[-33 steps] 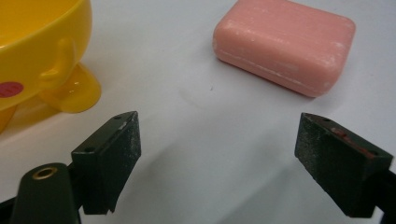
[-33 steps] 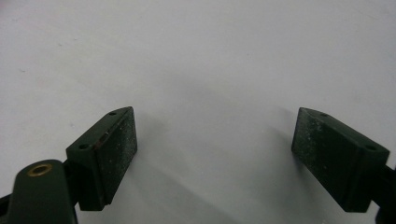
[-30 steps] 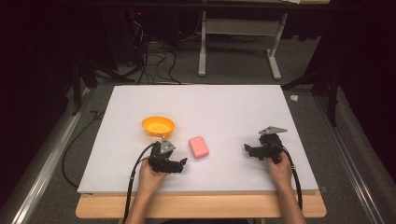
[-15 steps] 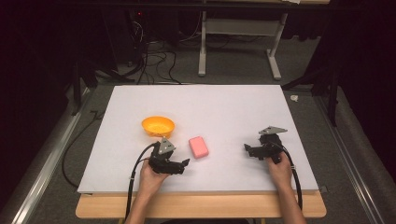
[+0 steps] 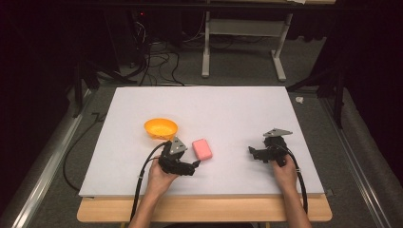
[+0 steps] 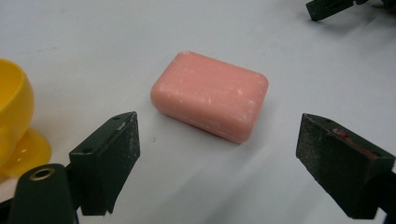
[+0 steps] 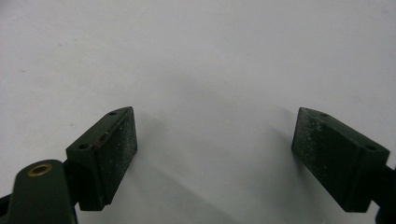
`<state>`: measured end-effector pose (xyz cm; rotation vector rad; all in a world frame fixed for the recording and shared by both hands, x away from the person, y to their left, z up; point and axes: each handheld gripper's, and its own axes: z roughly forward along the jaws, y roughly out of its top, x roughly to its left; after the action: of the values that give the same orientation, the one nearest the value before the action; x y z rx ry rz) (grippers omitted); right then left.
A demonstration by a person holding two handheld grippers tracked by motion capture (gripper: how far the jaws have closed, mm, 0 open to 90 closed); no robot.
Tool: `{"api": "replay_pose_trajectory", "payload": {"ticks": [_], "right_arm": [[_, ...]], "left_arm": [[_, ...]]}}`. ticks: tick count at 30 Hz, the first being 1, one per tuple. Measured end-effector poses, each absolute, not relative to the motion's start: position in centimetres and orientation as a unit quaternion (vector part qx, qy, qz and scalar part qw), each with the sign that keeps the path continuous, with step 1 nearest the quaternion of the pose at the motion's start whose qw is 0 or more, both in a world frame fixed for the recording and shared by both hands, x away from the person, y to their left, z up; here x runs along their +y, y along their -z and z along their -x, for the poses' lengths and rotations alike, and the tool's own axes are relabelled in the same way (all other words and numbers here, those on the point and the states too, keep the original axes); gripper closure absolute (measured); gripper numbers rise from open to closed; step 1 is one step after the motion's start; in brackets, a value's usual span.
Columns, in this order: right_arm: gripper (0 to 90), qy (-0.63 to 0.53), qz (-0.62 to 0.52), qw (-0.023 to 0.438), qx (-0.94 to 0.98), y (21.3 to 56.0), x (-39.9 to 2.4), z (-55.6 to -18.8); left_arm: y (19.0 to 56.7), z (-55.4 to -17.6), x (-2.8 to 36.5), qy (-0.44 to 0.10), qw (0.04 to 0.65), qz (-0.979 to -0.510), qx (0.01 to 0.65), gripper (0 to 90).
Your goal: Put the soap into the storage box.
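Soap, a pink rounded rectangular bar point(image 6: 210, 95), lies flat on the white worktop point(image 5: 228, 109) just ahead of the left claw point(image 5: 194, 166), a little to the near side of the middle of the board. Nearest the edge, a person's two hands come in over the wooden lip: the left hand point(image 5: 159, 176) holds its black claw pointing toward the bar, and the right hand point(image 5: 284, 170) holds the right claw point(image 5: 252, 152) well off to the other side, aimed inward across bare white surface. In the left gripper view the two black jaws stand spread, one on either side of the bar but short of it, touching nothing; they have just been opening a little further, with nothing between the pads. The right claw's jaws are likewise spread wide over the bare worktop, holding nothing. Just beyond the left claw and beside the soap sits a small orange plastic bowl point(image 5: 161, 128), upright, apart from the bar. Farther back the worktop is plain white, and past its far edge are a dark floor with cables point(image 5: 157, 57) and the grey legs of a frame point(image 5: 206, 47).
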<state>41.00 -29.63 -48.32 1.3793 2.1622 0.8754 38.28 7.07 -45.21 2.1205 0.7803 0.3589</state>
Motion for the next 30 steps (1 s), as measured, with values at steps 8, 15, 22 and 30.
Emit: {"api": "replay_pose_trajectory", "payload": {"ticks": [8, 15, 22, 30], "right_arm": [[14.8, -0.315, -0.496, 0.215, 0.780, 48.3, -29.7, -41.0], [14.8, -0.315, -0.497, 0.214, 0.780, 48.3, -29.6, -41.0], [14.8, -0.315, -0.497, 0.214, 0.780, 48.3, -29.6, -41.0], [14.8, -0.315, -0.496, 0.215, 0.780, 48.3, -29.7, -41.0]], "left_arm": [[44.7, -39.3, 5.8, -0.141, 0.414, -0.848, 0.299, 13.2], [44.6, -40.3, 4.8, -0.144, 0.405, -0.854, 0.294, 11.7], [44.7, -41.3, 4.0, -0.143, 0.398, -0.858, 0.293, 10.4], [45.4, -42.3, 3.3, -0.138, 0.398, -0.857, 0.296, 7.9]]}}
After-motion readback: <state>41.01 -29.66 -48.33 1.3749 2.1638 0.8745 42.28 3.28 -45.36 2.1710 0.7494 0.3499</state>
